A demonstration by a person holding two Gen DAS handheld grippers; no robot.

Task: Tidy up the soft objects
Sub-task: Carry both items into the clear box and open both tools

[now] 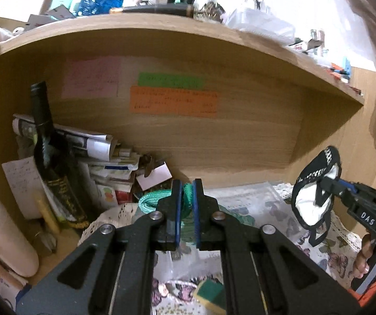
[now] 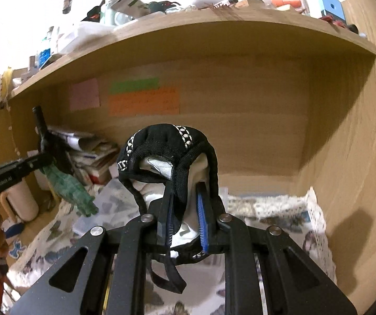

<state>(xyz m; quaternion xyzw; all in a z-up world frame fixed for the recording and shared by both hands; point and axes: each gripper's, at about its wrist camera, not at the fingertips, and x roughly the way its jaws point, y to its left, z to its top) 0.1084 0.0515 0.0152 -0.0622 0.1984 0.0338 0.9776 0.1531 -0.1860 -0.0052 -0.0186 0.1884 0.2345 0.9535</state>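
My left gripper [image 1: 187,187] is shut on a green knitted cloth [image 1: 151,200], which bunches out to the left of the fingers; in the right wrist view the cloth [image 2: 69,186] hangs from that gripper at the left. My right gripper [image 2: 185,199] is shut on a black and white fabric mask [image 2: 161,152] with black straps dangling below. In the left wrist view the mask [image 1: 311,191] hangs in the air at the right, held above the butterfly-print cloth [image 1: 327,252].
Both grippers are inside a wooden shelf bay [image 1: 214,136]. A dark bottle [image 1: 51,157], stacked papers [image 1: 109,165] and a white jug [image 1: 1,236] crowd the left. A green sponge [image 1: 210,294] lies below my left gripper. The right side wall [image 2: 345,157] is close.
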